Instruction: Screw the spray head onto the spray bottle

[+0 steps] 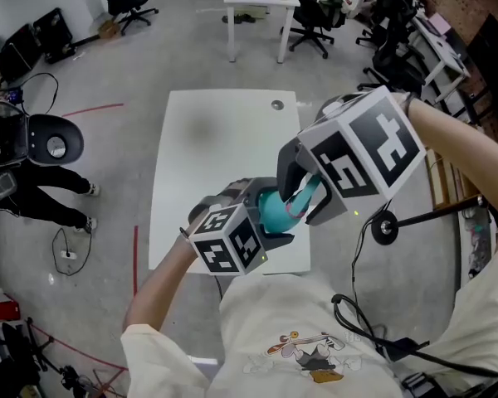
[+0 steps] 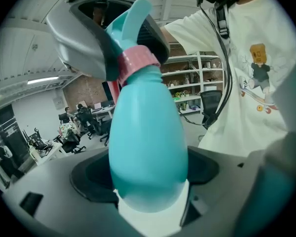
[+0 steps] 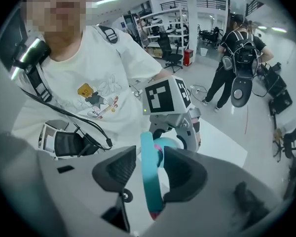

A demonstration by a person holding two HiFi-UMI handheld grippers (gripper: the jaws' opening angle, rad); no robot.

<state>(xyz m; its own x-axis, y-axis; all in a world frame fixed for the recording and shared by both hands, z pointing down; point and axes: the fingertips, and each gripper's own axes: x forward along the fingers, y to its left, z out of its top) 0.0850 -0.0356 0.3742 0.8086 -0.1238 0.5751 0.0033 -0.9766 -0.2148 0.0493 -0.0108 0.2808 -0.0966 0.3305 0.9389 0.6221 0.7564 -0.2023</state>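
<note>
Head view has both grippers up in the air over the near edge of the white table (image 1: pixel 216 139), right in front of the person's chest. The left gripper (image 1: pixel 264 222) is clamped on the belly of the teal spray bottle (image 2: pixel 148 147), tilting it up toward the other hand. The spray head (image 3: pixel 150 181) is sitting on the neck, with its pink collar (image 2: pixel 138 60) right at the top of the bottle. The right gripper (image 1: pixel 305 196) has its jaws spread wide around the head. One pad looks like it's against the head and there's a gap on the other side, so I wouldn't call that a grip. My guess is the head is placed but not tightened. I can't tell if the threads have caught, so the twisting is what's left. Room-wise it's easy: the tabletop is bare apart from a small round thing (image 1: pixel 277 104) at the far edge. The tight spots are the person's body on the near side and a dangling cable (image 1: pixel 357 247) just to the right.
</note>
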